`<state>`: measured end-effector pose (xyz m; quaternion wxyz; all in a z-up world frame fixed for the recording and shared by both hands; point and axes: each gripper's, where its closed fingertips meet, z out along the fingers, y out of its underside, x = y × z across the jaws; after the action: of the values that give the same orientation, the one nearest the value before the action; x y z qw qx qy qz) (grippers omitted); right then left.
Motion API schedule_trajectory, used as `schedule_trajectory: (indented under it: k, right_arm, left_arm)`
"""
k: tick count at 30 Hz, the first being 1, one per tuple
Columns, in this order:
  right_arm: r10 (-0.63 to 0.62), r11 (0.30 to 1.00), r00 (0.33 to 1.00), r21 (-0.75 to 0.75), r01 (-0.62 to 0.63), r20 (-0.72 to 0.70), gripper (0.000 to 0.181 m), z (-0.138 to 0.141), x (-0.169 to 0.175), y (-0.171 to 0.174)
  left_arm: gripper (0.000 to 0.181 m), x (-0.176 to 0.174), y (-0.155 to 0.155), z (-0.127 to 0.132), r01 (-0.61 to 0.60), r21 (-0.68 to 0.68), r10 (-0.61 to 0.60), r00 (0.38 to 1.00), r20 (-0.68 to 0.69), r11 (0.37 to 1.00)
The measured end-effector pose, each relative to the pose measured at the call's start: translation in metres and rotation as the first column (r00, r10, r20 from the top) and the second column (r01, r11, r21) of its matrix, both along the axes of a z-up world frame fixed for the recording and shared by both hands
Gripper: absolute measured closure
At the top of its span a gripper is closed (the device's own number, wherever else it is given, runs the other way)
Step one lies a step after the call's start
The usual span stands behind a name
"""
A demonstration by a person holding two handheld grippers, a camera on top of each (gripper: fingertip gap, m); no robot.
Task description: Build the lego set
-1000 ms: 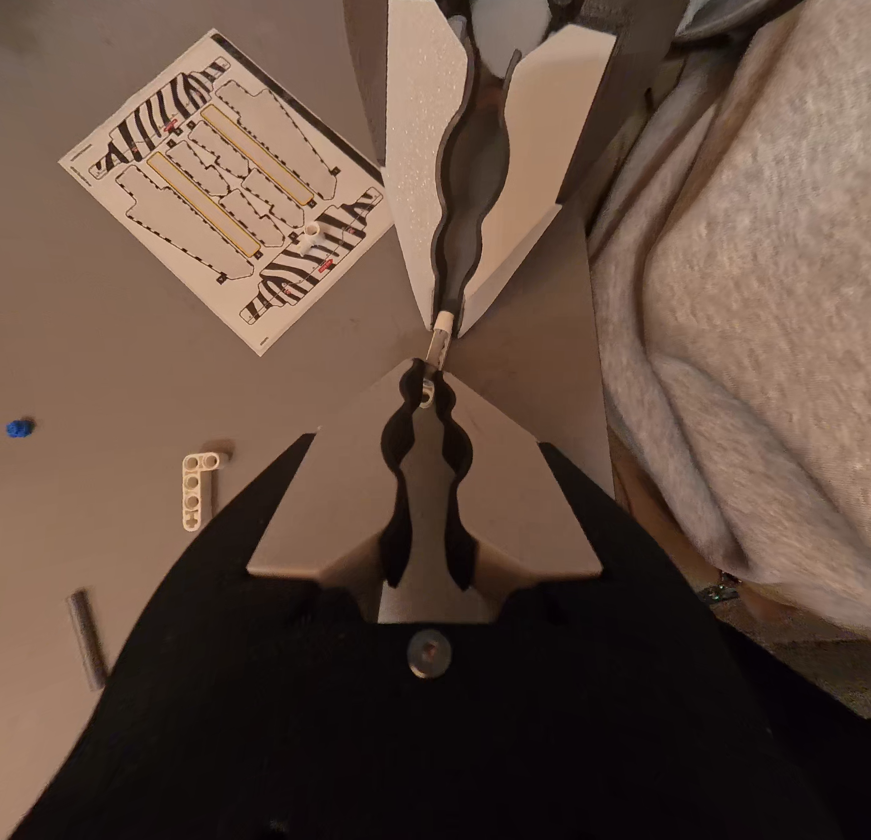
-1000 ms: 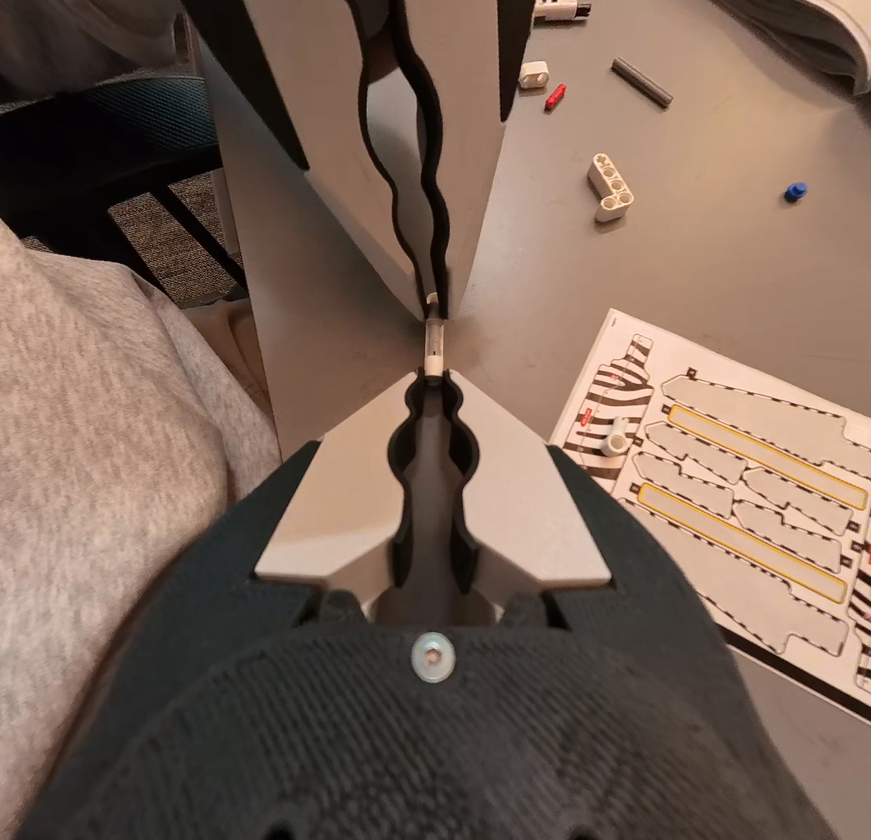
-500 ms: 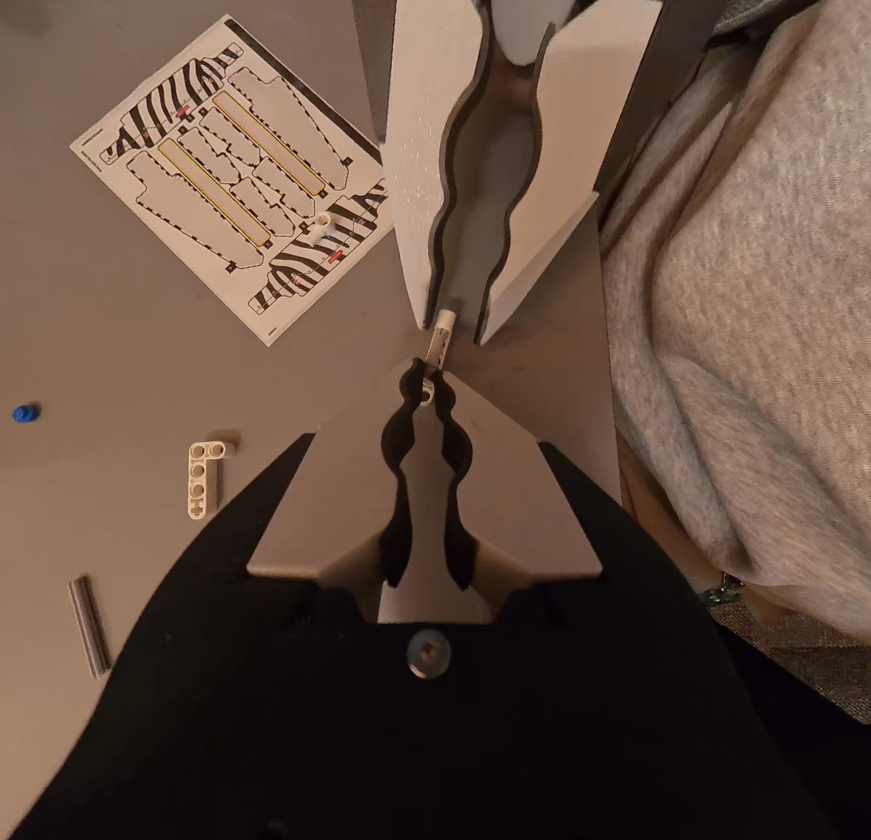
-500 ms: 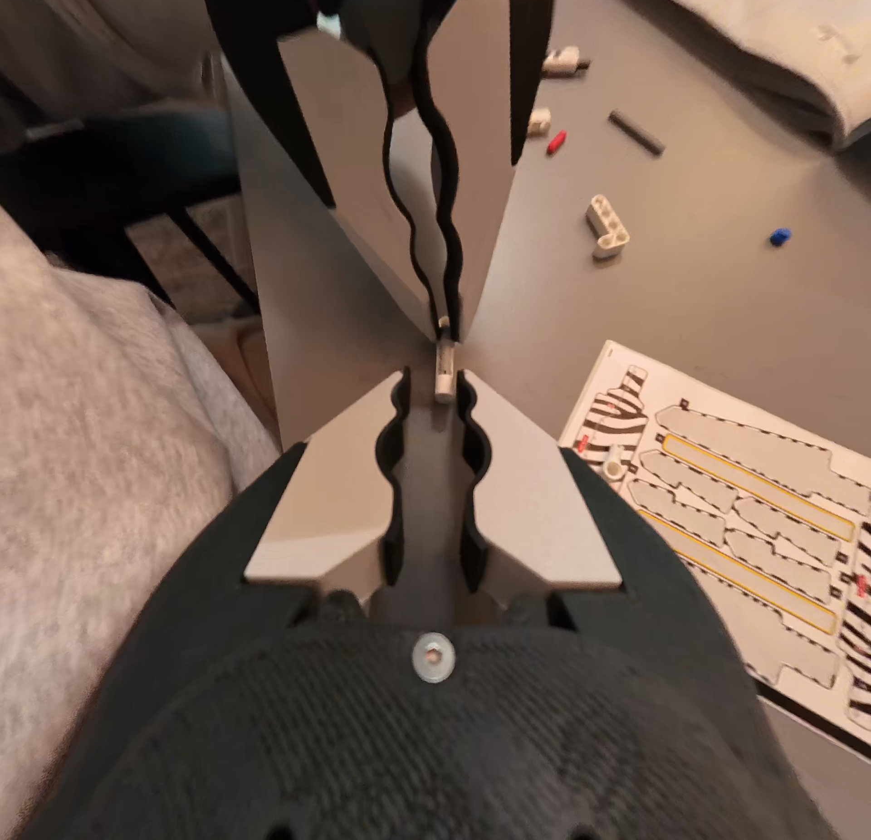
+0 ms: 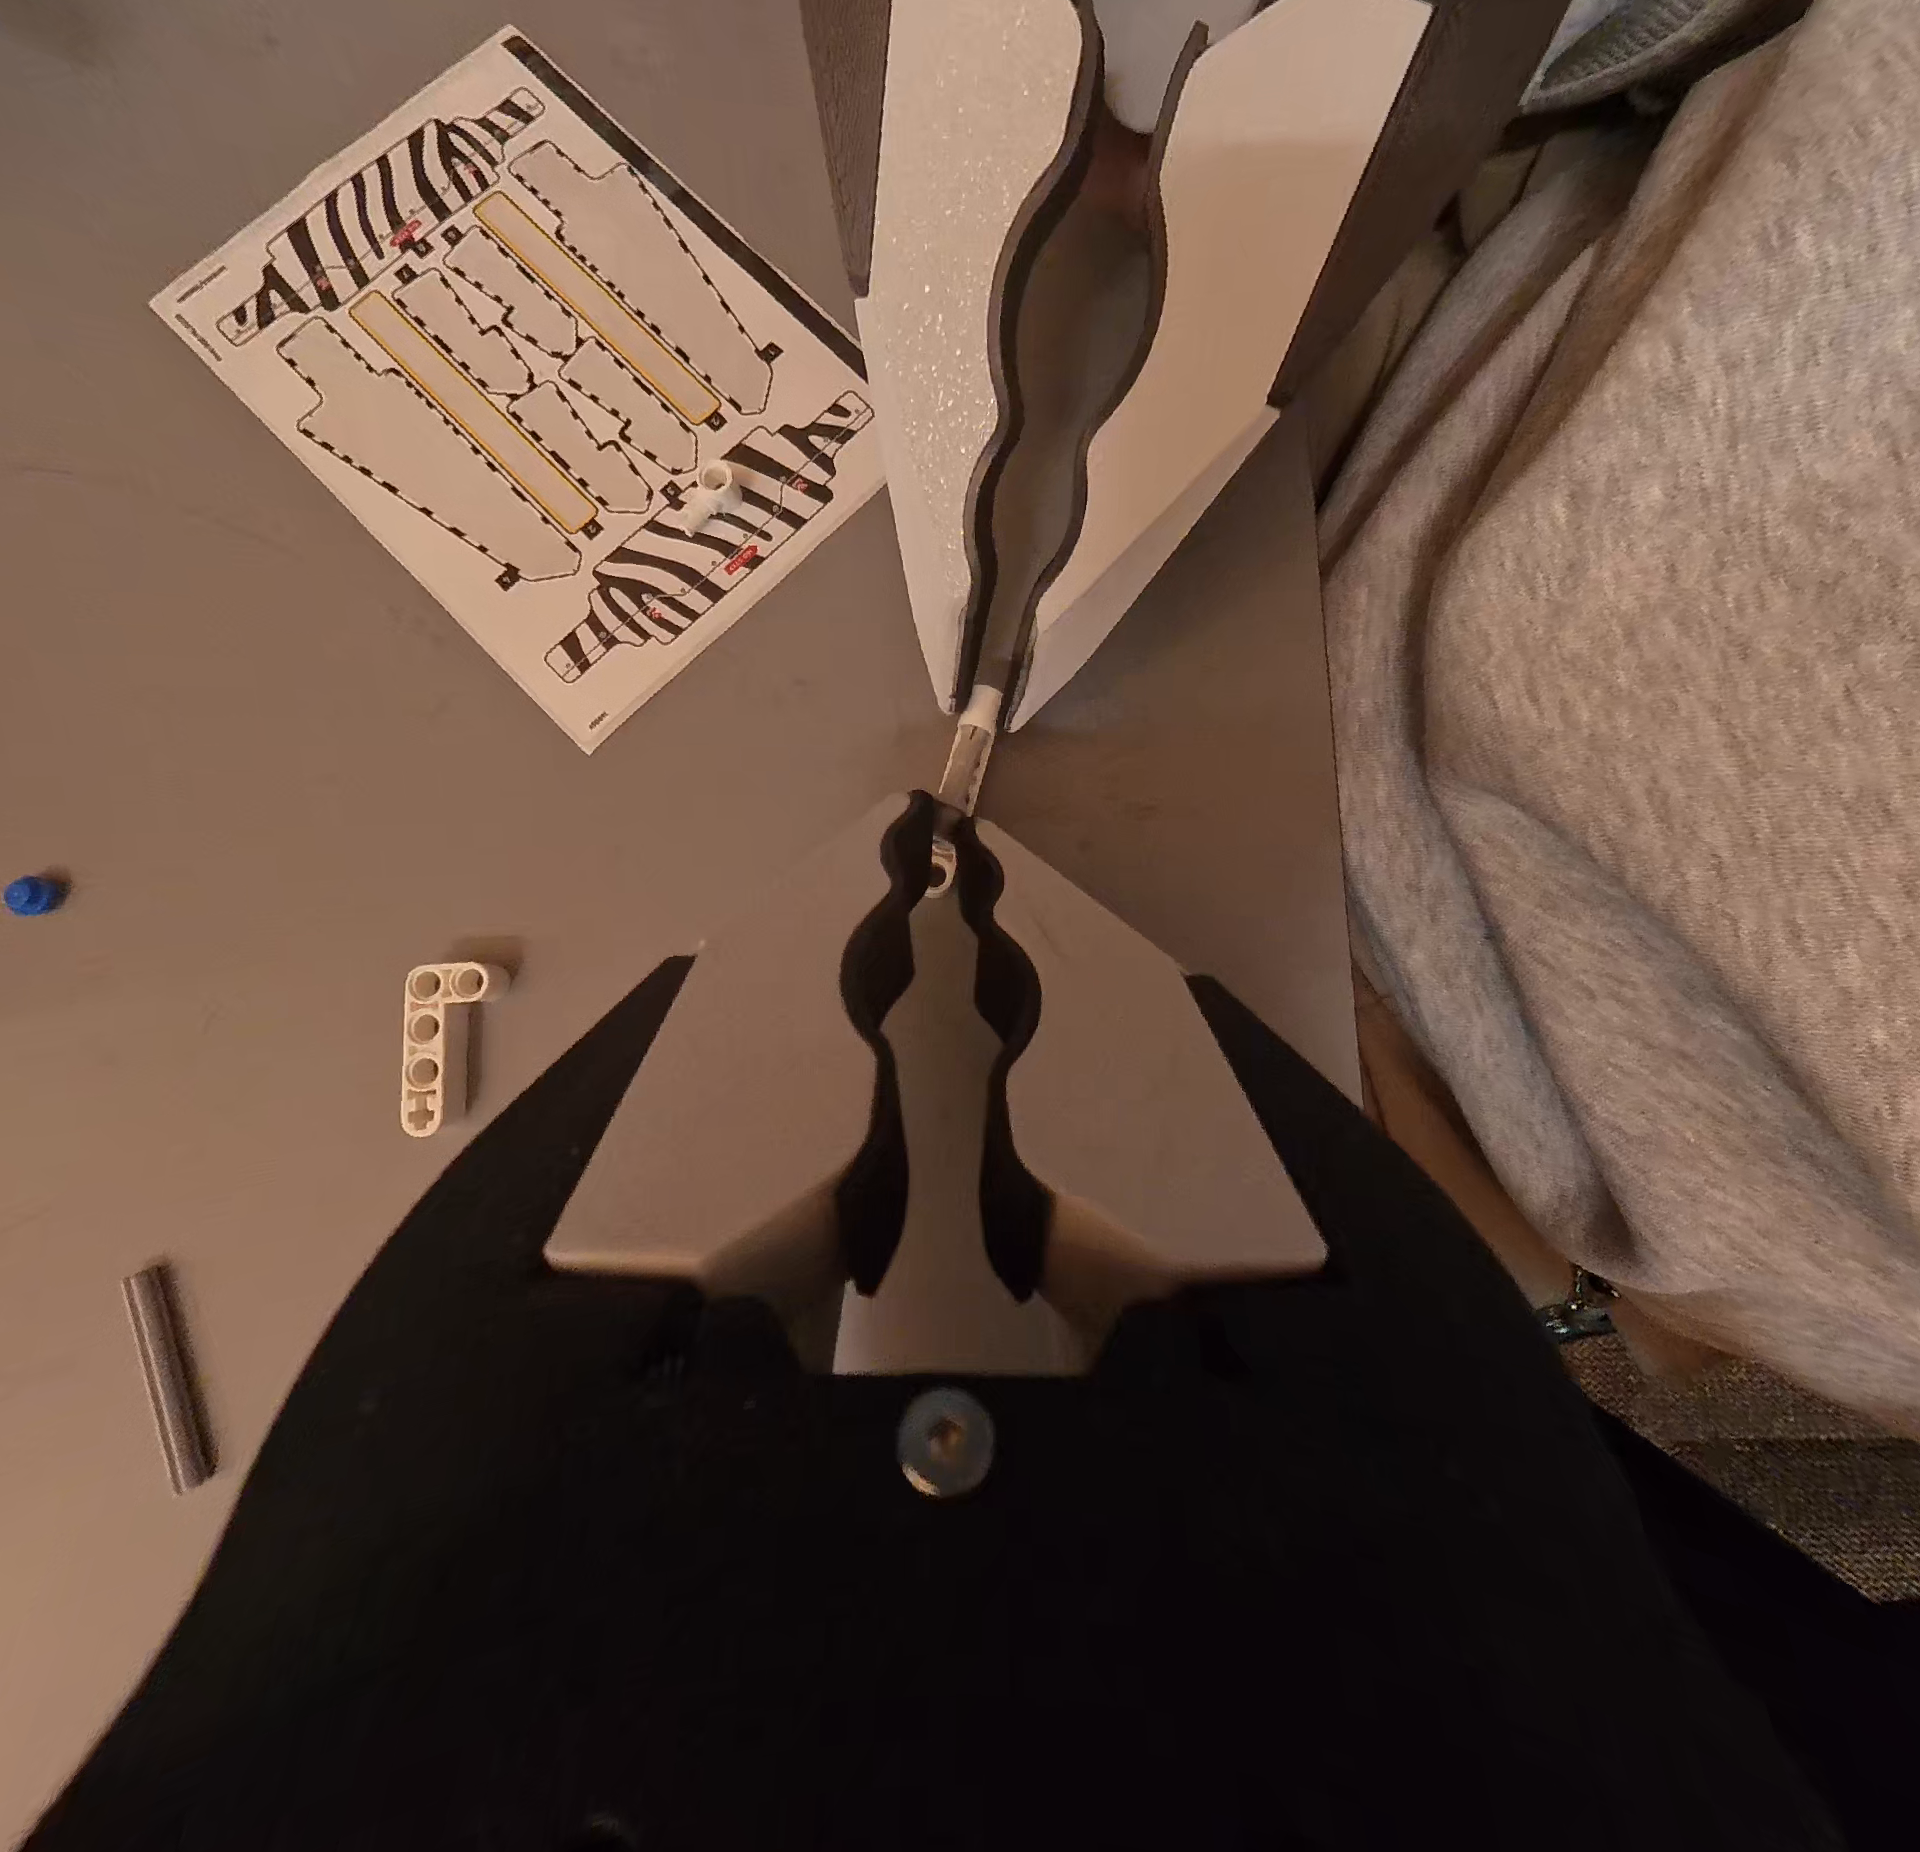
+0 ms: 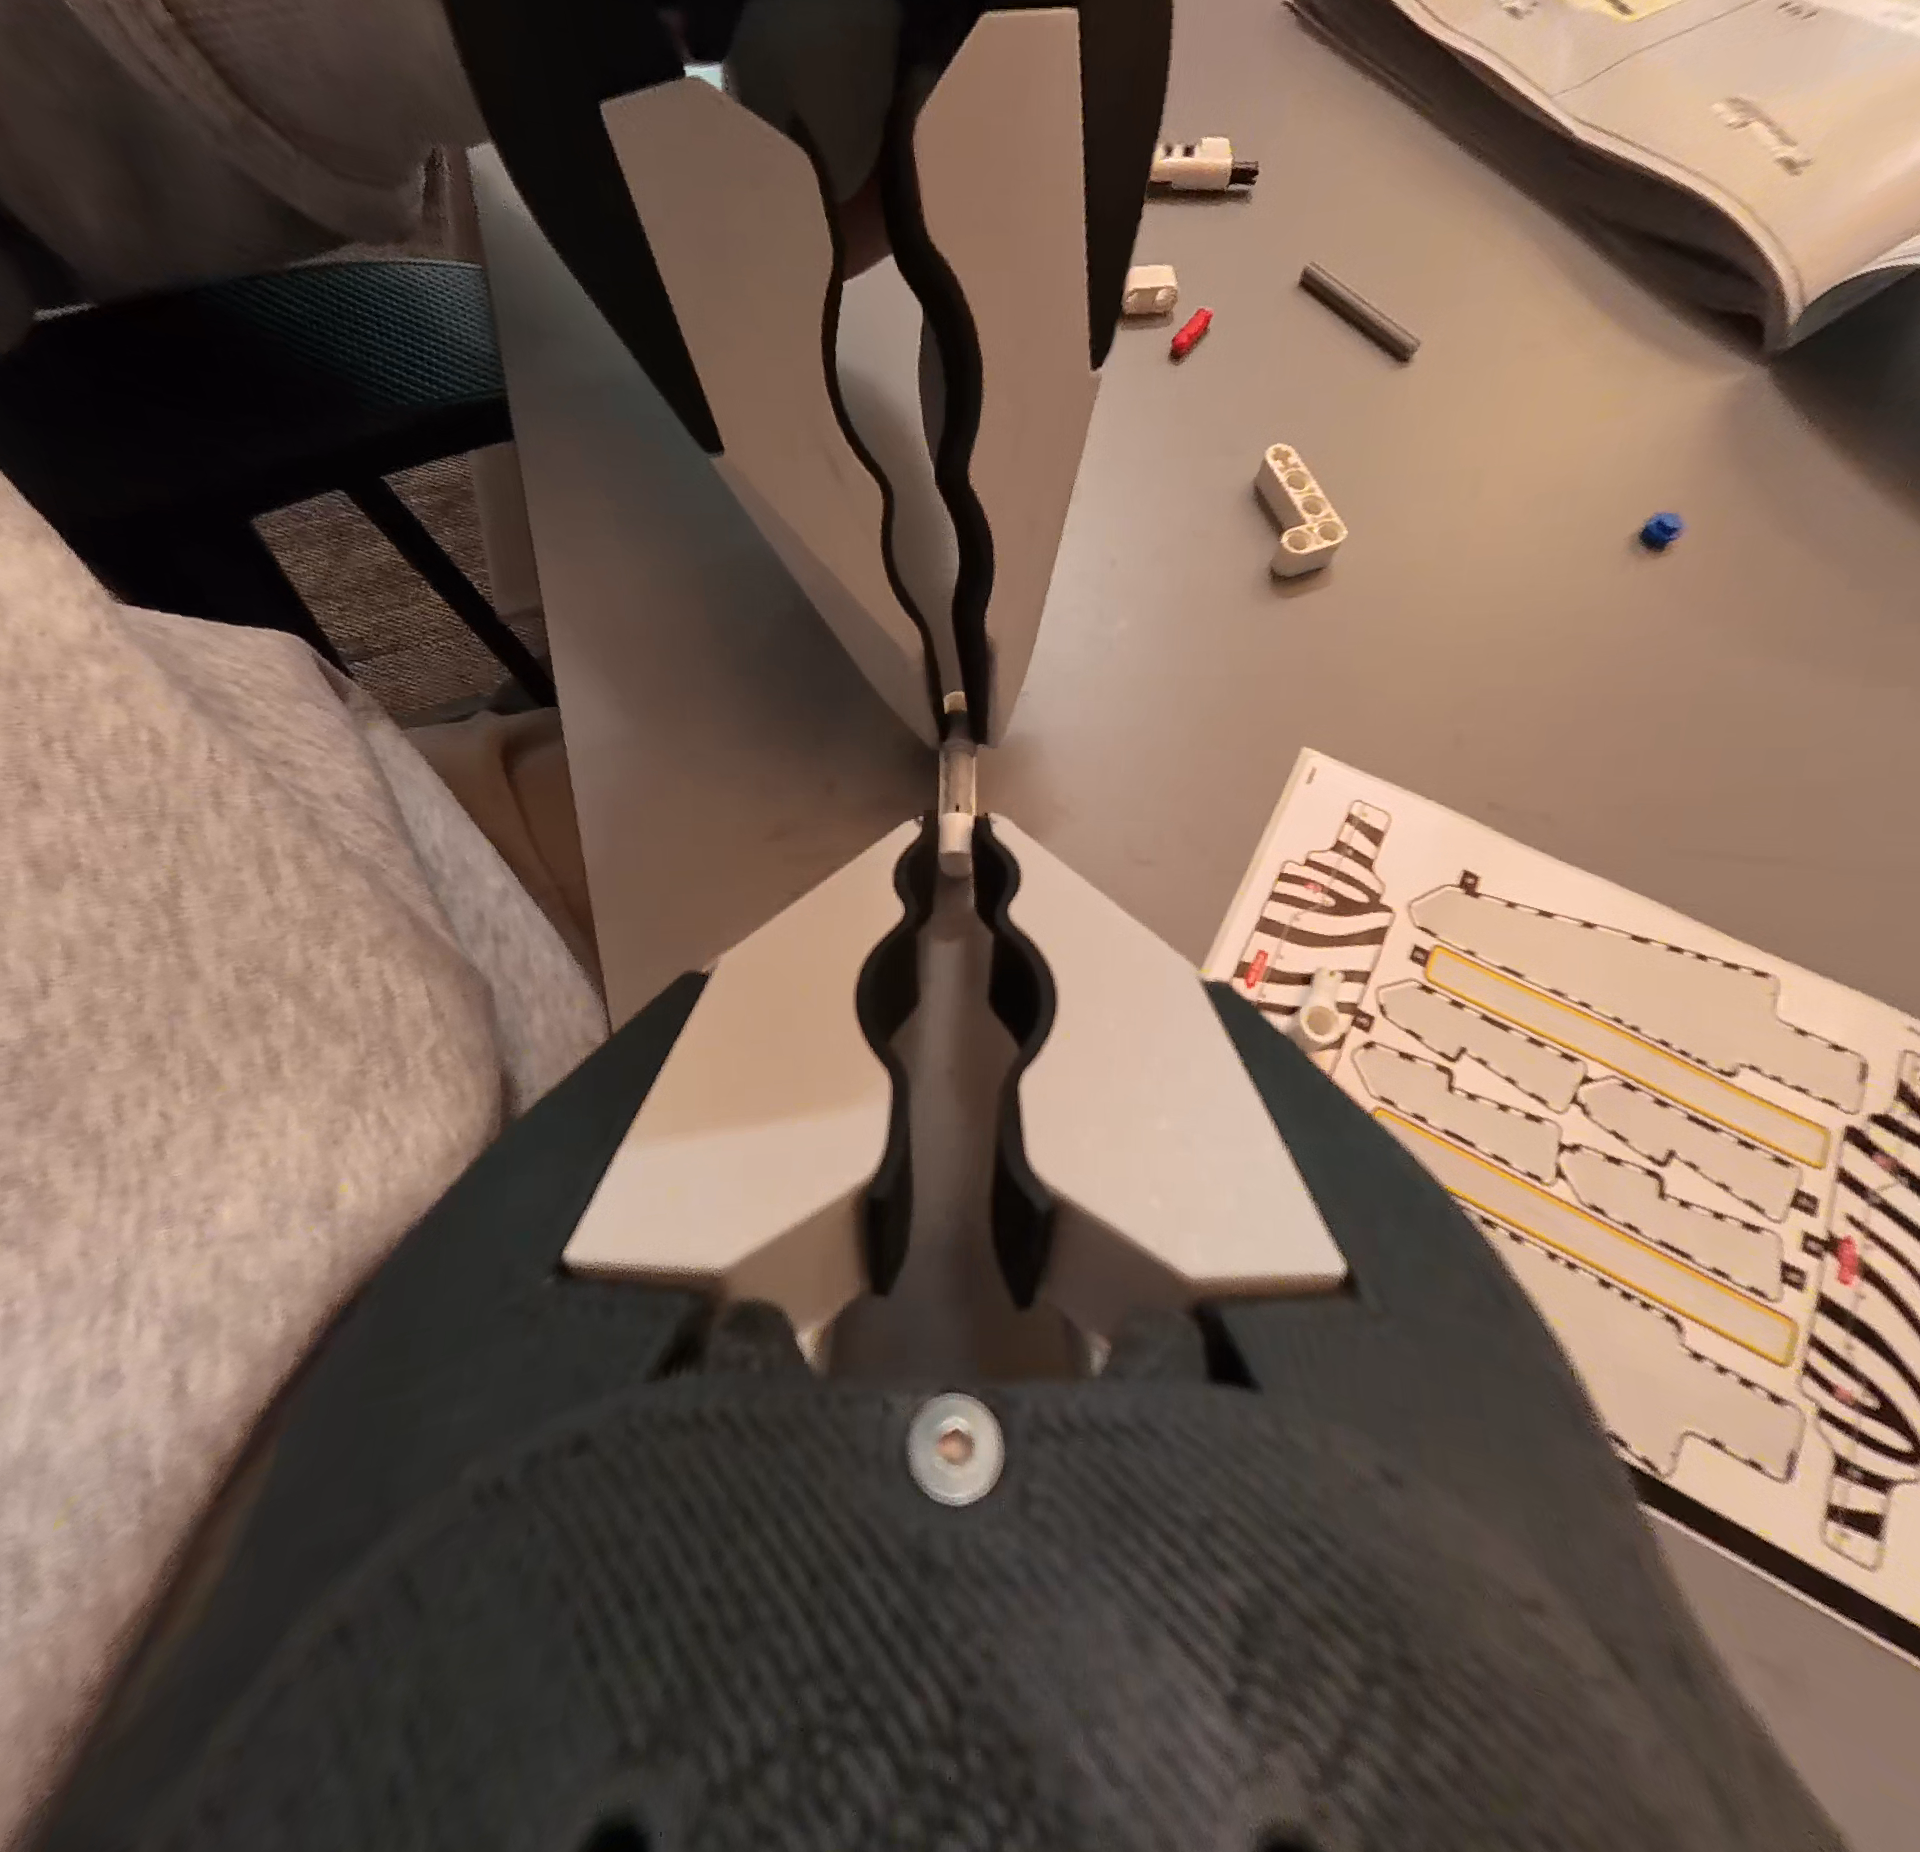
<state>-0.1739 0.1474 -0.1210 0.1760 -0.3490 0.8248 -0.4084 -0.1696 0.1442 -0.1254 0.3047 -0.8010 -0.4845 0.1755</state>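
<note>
My two grippers meet tip to tip above the grey table's (image 5: 260,659) near corner. My left gripper (image 5: 940,838) is shut on a small white lego piece with a hole (image 5: 941,857). A short white pin piece (image 5: 966,753) runs from it into my right gripper (image 5: 985,706), which is shut on the far end. In the right wrist view the same pin piece (image 6: 958,789) spans from my right gripper (image 6: 956,838) to my left gripper (image 6: 961,737). The joint between the two pieces is partly hidden by the pads.
A zebra-striped sticker sheet (image 5: 520,379) lies on the table with a small white connector (image 5: 712,488) on it. Loose parts: white L-beam (image 5: 436,1044), blue pin (image 5: 31,893), grey axle (image 5: 166,1376), red pin (image 6: 1192,332). A booklet (image 6: 1610,88) lies far right. A person's grey sleeve (image 5: 1662,659) is close by. My two grippers' fingertips are within a few centimetres of each other.
My right gripper's jaws opened half a second ago and have closed again on the pin piece. My left gripper stayed shut. Both grippers shifted slightly over the table.
</note>
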Motion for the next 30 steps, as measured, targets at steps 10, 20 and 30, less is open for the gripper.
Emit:
schedule_trajectory:
  k: [10,20,30]
  right_arm:
    - [0.018,0.998,0.998,0.059,-0.021,0.056,0.176,0.0,-0.0005,0.0014]
    - [0.027,0.996,0.997,0.08,-0.033,0.07,0.177,0.0,0.0011,0.0007]
    - [0.077,0.995,0.997,0.06,-0.076,-0.001,0.177,-0.0001,0.0023,0.0017]
  left_arm:
    - [0.179,-0.0006,0.0021,0.0007,-0.078,0.119,0.075,0.997,0.025,0.99]
    - [0.179,0.0029,0.0022,0.0017,-0.062,0.128,0.055,0.997,0.062,0.99]
    - [0.179,0.0025,0.0017,0.0009,-0.053,0.091,0.044,0.995,0.095,0.994]
